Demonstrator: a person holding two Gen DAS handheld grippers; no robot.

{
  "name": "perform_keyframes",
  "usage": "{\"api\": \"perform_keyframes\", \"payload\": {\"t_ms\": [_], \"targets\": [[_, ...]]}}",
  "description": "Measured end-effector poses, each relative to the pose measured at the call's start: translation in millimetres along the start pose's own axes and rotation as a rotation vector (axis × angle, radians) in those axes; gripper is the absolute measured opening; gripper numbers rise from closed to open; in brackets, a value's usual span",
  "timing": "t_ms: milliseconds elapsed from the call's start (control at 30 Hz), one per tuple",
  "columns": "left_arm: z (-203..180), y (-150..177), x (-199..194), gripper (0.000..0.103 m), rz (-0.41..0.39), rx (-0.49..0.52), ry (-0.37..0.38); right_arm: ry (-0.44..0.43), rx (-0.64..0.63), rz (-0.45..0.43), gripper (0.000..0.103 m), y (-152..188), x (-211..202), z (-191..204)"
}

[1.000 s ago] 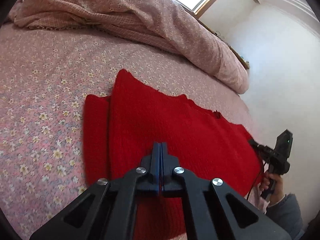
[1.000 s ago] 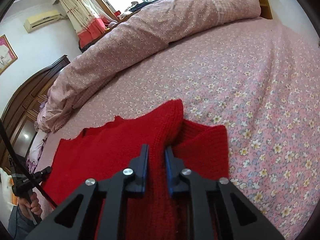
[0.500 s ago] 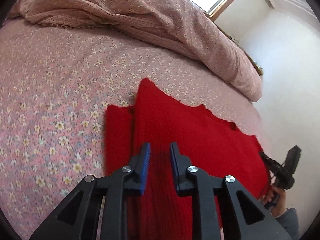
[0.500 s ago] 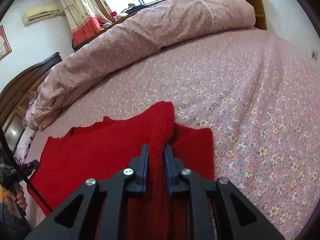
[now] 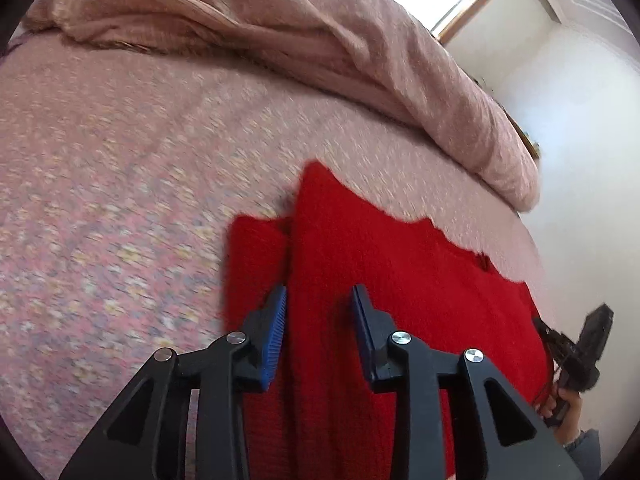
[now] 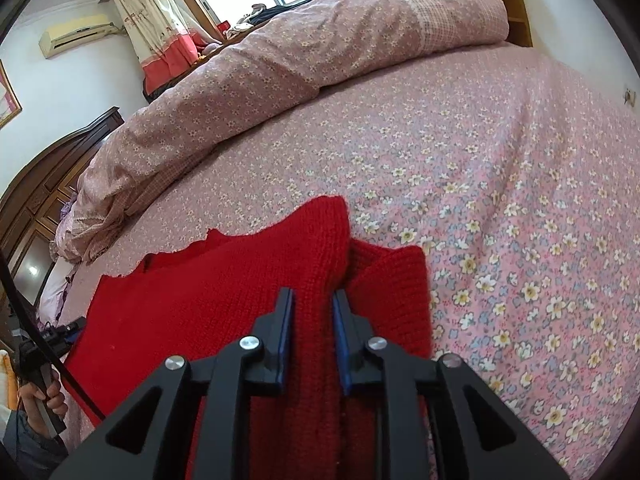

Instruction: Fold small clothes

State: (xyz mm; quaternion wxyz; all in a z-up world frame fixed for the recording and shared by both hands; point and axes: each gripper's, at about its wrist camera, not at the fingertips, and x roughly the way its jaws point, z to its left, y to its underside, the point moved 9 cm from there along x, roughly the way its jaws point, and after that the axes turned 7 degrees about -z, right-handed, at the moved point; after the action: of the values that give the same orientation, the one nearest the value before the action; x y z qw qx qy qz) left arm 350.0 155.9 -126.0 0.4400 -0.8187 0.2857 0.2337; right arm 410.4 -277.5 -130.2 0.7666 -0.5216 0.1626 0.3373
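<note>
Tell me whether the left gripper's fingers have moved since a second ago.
Yes. The left gripper was shut and has just been opening; its fingers now stand apart over the red sweater, not pressing it.

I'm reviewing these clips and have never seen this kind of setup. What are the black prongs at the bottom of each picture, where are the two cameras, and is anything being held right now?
There is no robot here. A person holds a hand-operated two-finger gripper in each hand, and each gripper carries a wide-angle camera looking forward along its fingers, so the black prongs are the gripper's own fingers.

One picture comes from the left gripper, the other from the right gripper. In each view the other gripper shows at the edge, gripped by a hand.

A red knitted garment lies on a bed covered with a floral sheet, with a quilt bunched along the far side.

The left gripper's jaws have just been opening and stand apart above the fabric, holding nothing. The right gripper's blue pads sit either side of a ridge of knit near the folded edge; a true pinch can't be confirmed.
</note>
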Motion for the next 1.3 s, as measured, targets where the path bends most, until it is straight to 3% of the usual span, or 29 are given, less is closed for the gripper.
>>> {"api": "perform_keyframes", "payload": {"t_ms": [133,200,233,333,467,700,800,933,1000,1067,1133,1300], "targets": [[-10.6,-0.8,3.1,0.03,-0.019,0.075,-0.018,-0.002,0.002,-0.003,0.019,0.2,0.0,0.0],[-15.9,-3.4,-1.0,0.007,-0.049,0.072,0.029,-0.003,0.001,-0.007,0.019,-0.2,-0.3,0.0],[-20.1,-2.7,-2.0,0.002,-0.052,0.073,0.041,-0.002,0.0,-0.013,0.019,-0.9,-1.2,0.2],[-20.1,-1.7,-19.1,0.002,-0.071,0.086,0.063,0.014,0.001,-0.078,0.016,-7.2,-9.2,-1.2],[-6.2,4.8,-35.7,0.002,-0.065,0.051,0.039,0.033,-0.033,-0.083,0.015,-8.3,-9.3,3.0],[14.5,14.7,-19.1,0.003,0.013,-0.068,0.019,-0.005,0.036,-0.075,0.019,-4.7,-7.3,-4.9],[14.6,12.2,-23.1,0.003,0.011,-0.079,0.019,-0.049,0.081,-0.075,0.028,-5.3,-10.2,-6.5],[14.2,6.9,-40.0,0.003,-0.022,-0.094,0.022,-0.104,0.108,-0.096,0.051,-8.1,-22.1,-6.3],[9.1,2.7,-48.1,0.003,-0.029,-0.066,0.016,-0.103,0.109,-0.116,0.062,-11.9,-30.2,-8.1],[2.5,0.9,-57.2,0.003,-0.051,-0.03,0.009,-0.12,0.125,-0.139,0.079,-17.1,-39.0,-10.9],[-3.8,-1.7,-64.2,0.003,-0.082,0.011,0.001,-0.131,0.131,-0.147,0.087,-18.3,-44.6,-14.4],[-12.9,-1.0,-67.4,0.004,-0.122,0.084,-0.044,-0.124,0.127,-0.059,0.091,-3.2,-46.5,-26.7]]}}
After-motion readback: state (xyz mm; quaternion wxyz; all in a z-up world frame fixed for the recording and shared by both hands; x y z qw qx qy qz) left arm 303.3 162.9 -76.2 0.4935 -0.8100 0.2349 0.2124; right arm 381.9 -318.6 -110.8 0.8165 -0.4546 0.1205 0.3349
